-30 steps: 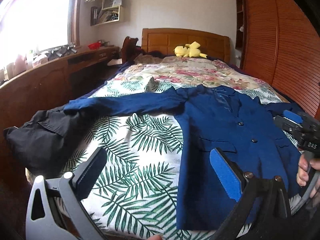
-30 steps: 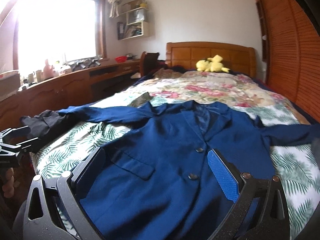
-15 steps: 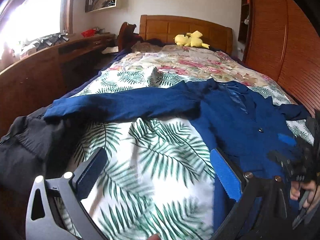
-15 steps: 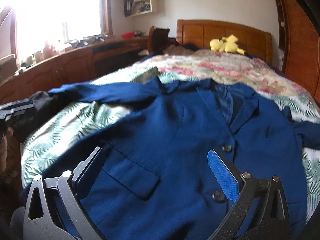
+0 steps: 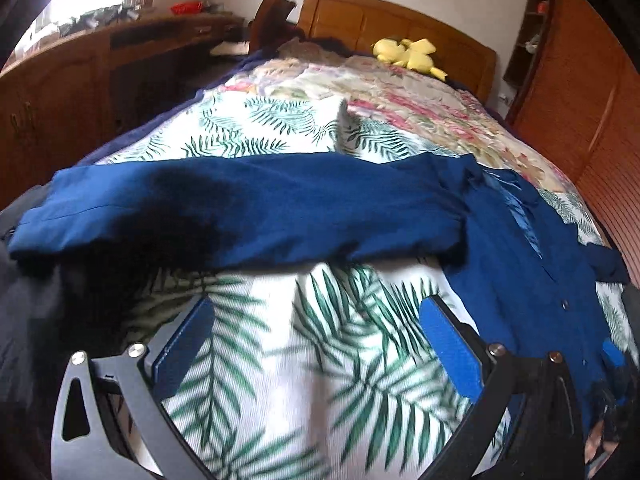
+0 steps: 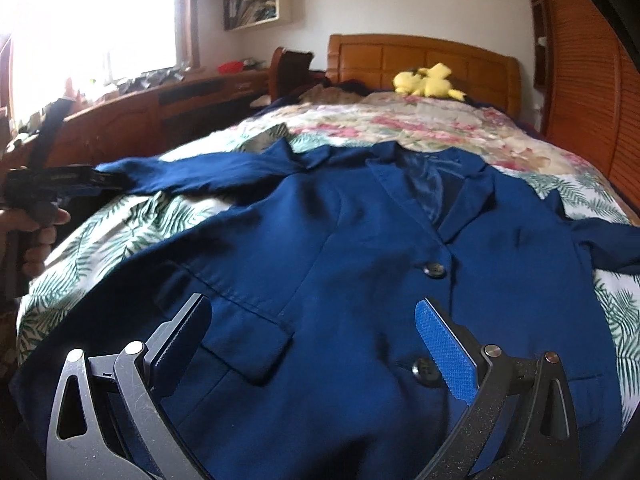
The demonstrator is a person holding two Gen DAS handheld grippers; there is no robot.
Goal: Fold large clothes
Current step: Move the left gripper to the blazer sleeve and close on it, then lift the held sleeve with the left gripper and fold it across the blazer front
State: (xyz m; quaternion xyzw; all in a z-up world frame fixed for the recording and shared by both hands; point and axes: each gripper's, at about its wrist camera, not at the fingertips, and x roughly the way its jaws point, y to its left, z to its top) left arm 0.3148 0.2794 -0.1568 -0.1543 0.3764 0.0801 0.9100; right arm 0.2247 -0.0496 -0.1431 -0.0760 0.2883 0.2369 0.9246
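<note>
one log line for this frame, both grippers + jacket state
stage: pre-fold | blue jacket: flat, buttoned, sleeves spread | left gripper: open, short of left sleeve | right gripper: open, over jacket front

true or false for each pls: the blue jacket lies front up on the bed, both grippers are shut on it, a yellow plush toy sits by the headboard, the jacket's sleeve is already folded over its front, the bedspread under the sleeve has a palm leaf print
1. The blue jacket lies front up on the bed. True: its buttons and lapels show.
2. Both grippers are shut on it. False: the left gripper and the right gripper are both open and hold nothing.
3. A yellow plush toy sits by the headboard. True.
4. The sleeve is already folded over the jacket's front. False: it stretches straight out sideways across the bed.
5. The bedspread under the sleeve has a palm leaf print. True.
</note>
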